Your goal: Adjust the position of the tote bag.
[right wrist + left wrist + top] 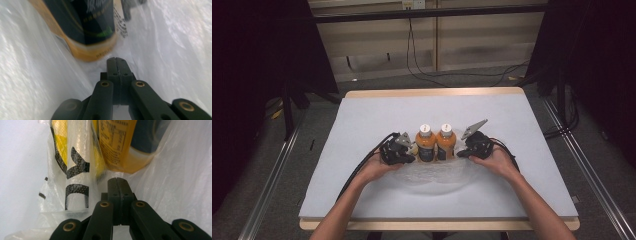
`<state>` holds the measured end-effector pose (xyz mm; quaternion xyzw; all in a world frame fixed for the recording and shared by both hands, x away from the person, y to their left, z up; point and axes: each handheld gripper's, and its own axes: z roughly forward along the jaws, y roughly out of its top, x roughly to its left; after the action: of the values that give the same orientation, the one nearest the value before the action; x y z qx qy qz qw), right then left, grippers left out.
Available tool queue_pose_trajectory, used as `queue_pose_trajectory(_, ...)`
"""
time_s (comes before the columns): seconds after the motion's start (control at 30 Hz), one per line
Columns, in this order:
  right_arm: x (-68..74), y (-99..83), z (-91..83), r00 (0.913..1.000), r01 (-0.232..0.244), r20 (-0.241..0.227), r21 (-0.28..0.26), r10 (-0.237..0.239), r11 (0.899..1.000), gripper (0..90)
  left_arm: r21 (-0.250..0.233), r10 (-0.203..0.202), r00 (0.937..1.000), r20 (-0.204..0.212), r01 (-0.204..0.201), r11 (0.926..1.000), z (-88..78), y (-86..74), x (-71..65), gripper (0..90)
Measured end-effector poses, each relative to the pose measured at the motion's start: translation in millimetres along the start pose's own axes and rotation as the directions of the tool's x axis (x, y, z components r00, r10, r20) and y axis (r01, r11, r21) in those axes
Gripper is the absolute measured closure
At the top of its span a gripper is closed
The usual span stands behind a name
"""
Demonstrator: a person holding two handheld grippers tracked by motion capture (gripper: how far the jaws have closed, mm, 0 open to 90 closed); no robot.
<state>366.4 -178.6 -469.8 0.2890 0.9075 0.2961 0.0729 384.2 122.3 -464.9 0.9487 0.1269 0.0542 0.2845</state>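
Note:
Two orange bottles with white caps, left one [425, 142] and right one [445, 141], stand side by side at the table's middle, inside a thin clear plastic bag [432, 179]. My left gripper [412, 150] is at the left bottle's side and my right gripper [460, 153] is at the right bottle's side. In the left gripper view the gripper [117, 180] is shut, with bag film [75, 170] bearing black and yellow print pinched at its tips, just short of a bottle's base [117, 145]. In the right gripper view the gripper [116, 59] is shut on film [175, 50] below a dark-labelled bottle [92, 25].
A white cloth [362, 115] covers the wooden table, with open room on all sides of the bottles. Black cables [432, 75] lie on the floor beyond the far edge. Dark curtains flank the table.

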Motion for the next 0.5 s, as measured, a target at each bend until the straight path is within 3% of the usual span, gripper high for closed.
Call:
queue_pose_trajectory(0.1,1.2,0.6,-1.5,0.9993,0.026,0.025,0.023,-0.026,0.999,90.0,0.012,0.002,1.0000,-0.008,-0.002,0.9999,-0.4,0.9,-0.3,90.0)
queue_pose_trajectory(0.2,1.8,1.0,-3.4,0.9987,0.032,0.038,0.052,-0.034,0.998,90.0,0.062,0.060,0.9969,-0.051,-0.057,0.9965,-2.2,2.7,-3.1,90.0)
queue_pose_trajectory(0.3,2.3,1.0,-4.9,0.9978,0.046,0.044,0.072,-0.050,0.996,90.0,0.066,0.064,0.9962,-0.059,-0.060,0.9960,-3.2,1.8,-2.7,90.0)
queue_pose_trajectory(0.37,0.8,0.7,-7.0,0.9943,0.081,0.062,0.095,-0.087,0.992,90.0,0.088,0.081,0.9938,-0.077,-0.074,0.9934,-4.6,0.4,-4.0,90.0)
queue_pose_trajectory(0.5,-2.0,-1.2,-10.3,0.9909,0.082,0.095,0.130,-0.095,0.988,90.0,0.116,0.083,0.9939,-0.072,-0.074,0.9905,-8.3,-2.0,-2.3,90.0)
